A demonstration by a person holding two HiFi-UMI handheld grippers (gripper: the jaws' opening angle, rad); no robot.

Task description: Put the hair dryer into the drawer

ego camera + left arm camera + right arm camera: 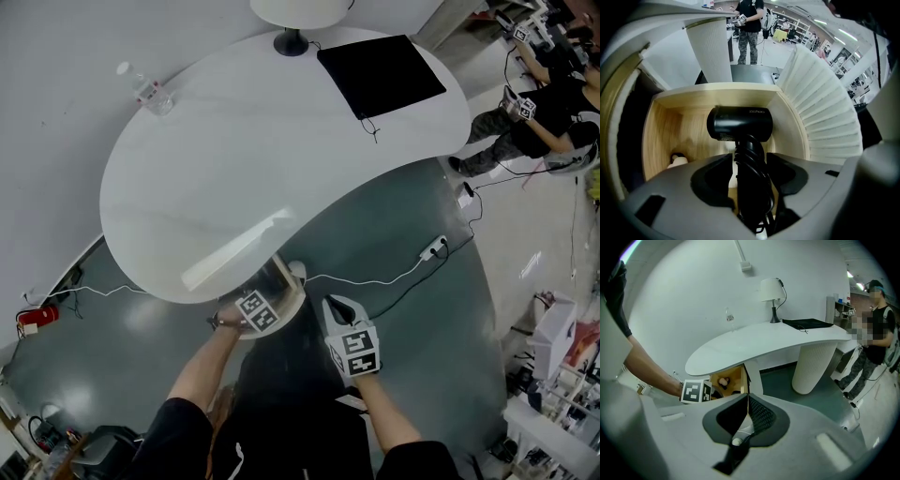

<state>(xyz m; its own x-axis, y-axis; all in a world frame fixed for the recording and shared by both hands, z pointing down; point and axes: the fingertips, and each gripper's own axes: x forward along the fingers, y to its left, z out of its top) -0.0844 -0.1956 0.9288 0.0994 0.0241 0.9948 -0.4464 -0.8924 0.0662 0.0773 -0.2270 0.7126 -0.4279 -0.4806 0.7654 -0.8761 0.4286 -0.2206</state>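
Plainly the hair dryer (739,123) is at the mouth of the drawer (661,136) but not yet let go. The left gripper (749,161) has its jaws clamped on the dryer's handle, and the black cord (753,190) is wound around that same handle. The grip therefore traps the cord too, probably so that no loose loop can snag on the drawer's edge.

The dryer's barrel lies crosswise ahead of the jaws, over the pale wooden floor of the drawer. It seems to be turned this way so that it fits between the side walls. Whether the barrel already rests on the wood or hangs just above it cannot be told.

A small pale object with a dark top (677,161) sits in the near left corner of the drawer, apart from the dryer, so the middle is free for setting the dryer down.

In the head view the drawer stands pulled out from under the white table (262,159), with the left gripper (255,312) reaching into it from the person's side.

The right gripper (747,397) holds nothing and its jaws are pressed together. It is kept just to the right of the drawer, out of the left arm's way, and likely close enough to push the drawer front in afterwards.
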